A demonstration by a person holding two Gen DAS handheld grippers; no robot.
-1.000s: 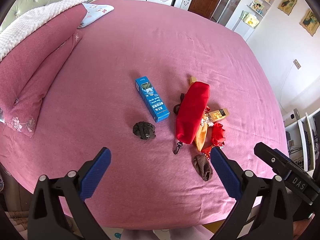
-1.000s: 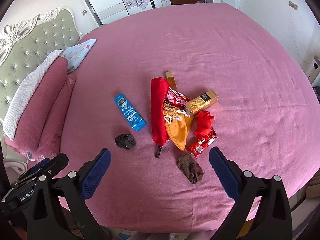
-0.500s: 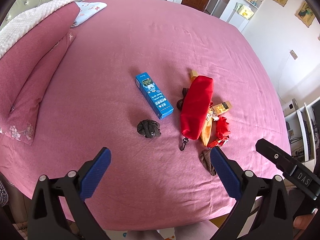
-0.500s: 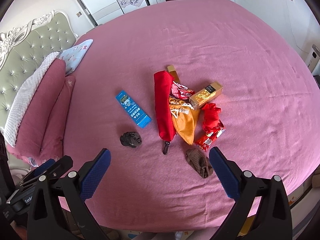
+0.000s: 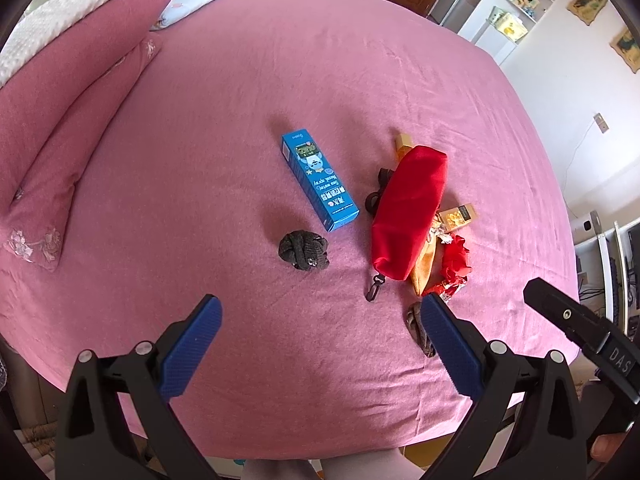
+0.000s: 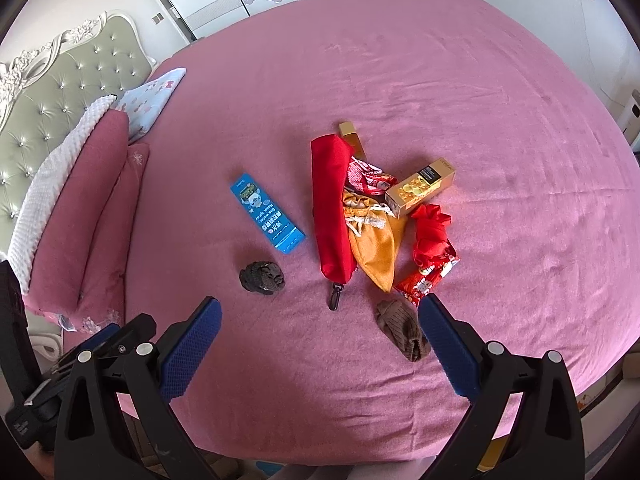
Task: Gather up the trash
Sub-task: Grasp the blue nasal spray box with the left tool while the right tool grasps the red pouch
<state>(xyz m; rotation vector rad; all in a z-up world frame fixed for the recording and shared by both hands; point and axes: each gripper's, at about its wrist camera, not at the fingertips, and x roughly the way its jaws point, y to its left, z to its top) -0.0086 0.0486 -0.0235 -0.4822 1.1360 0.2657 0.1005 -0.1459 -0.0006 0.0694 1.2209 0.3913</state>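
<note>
On the pink bed [image 5: 240, 80] [image 6: 480, 120] lies a cluster of items: a blue carton [image 5: 318, 184] [image 6: 267, 214], a balled dark sock [image 5: 304, 250] [image 6: 262, 278], a long red pouch [image 5: 408, 212] [image 6: 333, 208], an orange drawstring bag [image 6: 376, 248], a gold box [image 6: 420, 192], red snack wrappers [image 6: 426, 280] and a brown sock [image 6: 402, 330] [image 5: 418, 328]. My left gripper [image 5: 320, 316] hovers open near the bed's front edge, short of the dark sock. Also open, my right gripper [image 6: 320, 316] has its right finger beside the brown sock. Neither holds anything.
Pink pillows [image 5: 60, 120] [image 6: 80, 208] and a white blanket [image 6: 52, 168] lie at the left by the tufted headboard [image 6: 60, 92]. A light blue patterned pillow [image 6: 152, 96] lies behind them. Wardrobes and a door stand beyond the bed; a wall with shelves is at the right.
Both grippers have come closer to the bed and the cluster, which now looks larger. Their fingers stay open and nothing on the bed has moved.
</note>
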